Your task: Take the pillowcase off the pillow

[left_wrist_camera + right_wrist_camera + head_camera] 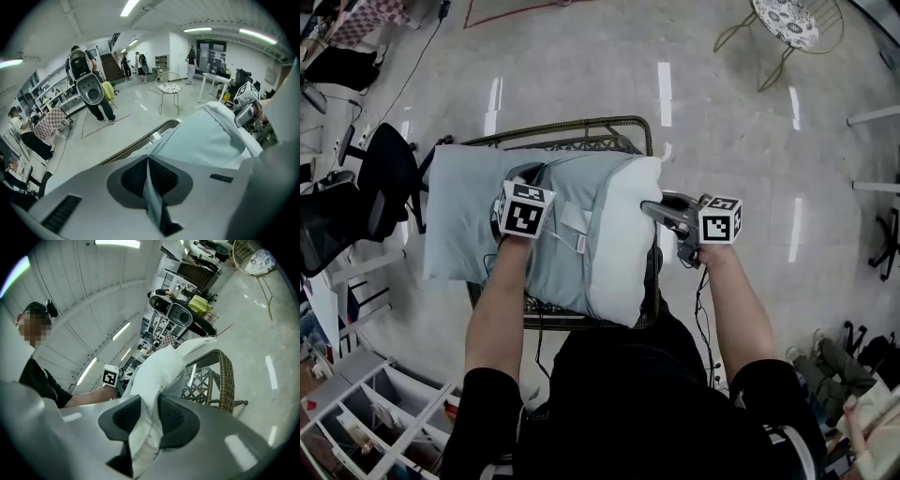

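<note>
In the head view, the pillow (pixel 633 234) hid most of the wicker chair (pixel 581 142) from us. The top edge cut off the round table (pixel 787 21) at upper right. In the left gripper view, the distant people (pixel 139 63) were too small to make out.

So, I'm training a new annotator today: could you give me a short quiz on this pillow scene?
1. True or false: the pillowcase is fully off the pillow.
2. The left gripper is shut on: A) the white pillow, B) the blue pillowcase, C) nothing.
3. What does the right gripper clamp?
Key: 1 false; 2 B; 3 the pillow's bare white end.
</note>
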`<state>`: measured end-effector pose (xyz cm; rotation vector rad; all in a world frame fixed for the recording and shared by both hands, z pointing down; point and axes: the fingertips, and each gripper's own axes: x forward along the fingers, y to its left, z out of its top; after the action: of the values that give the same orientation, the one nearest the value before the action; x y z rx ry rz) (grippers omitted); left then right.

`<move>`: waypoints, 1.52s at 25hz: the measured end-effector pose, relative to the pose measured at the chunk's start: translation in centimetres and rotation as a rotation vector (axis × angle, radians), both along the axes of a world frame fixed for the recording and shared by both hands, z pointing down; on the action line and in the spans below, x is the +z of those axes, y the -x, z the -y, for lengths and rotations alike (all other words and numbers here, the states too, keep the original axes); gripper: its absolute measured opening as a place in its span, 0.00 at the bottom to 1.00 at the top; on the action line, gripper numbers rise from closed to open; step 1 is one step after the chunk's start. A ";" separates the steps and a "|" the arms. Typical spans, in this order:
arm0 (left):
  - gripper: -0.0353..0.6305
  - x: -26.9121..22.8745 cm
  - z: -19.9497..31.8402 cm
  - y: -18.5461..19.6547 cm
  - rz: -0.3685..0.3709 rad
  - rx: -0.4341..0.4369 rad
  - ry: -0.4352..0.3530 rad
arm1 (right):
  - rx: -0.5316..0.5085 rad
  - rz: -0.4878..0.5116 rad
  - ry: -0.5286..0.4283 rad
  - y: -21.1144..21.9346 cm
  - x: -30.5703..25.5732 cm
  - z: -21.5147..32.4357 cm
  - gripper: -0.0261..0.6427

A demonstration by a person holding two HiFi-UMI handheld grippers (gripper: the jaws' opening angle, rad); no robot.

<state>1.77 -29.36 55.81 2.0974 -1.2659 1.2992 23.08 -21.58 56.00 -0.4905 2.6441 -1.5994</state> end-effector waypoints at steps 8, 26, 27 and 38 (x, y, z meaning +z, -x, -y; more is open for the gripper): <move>0.06 -2.9 -0.6 3.4 0.005 -0.030 -0.043 | 0.070 0.021 -0.051 -2.8 -2.4 -1.4 0.12; 0.28 0.0 -0.3 -0.2 -0.312 -0.007 0.071 | 0.054 -0.064 0.226 1.0 6.5 -2.8 0.73; 0.28 -0.5 -0.1 -0.3 -0.356 -0.015 0.062 | 0.074 -0.053 0.239 1.4 6.7 -2.3 0.73; 0.17 5.0 0.6 -2.0 0.031 0.071 0.190 | 0.095 -0.061 0.169 -1.6 5.1 -3.2 0.35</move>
<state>3.78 -29.93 60.79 2.0116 -1.0440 1.4271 24.72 -18.40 61.05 -0.6694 2.4959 -1.8159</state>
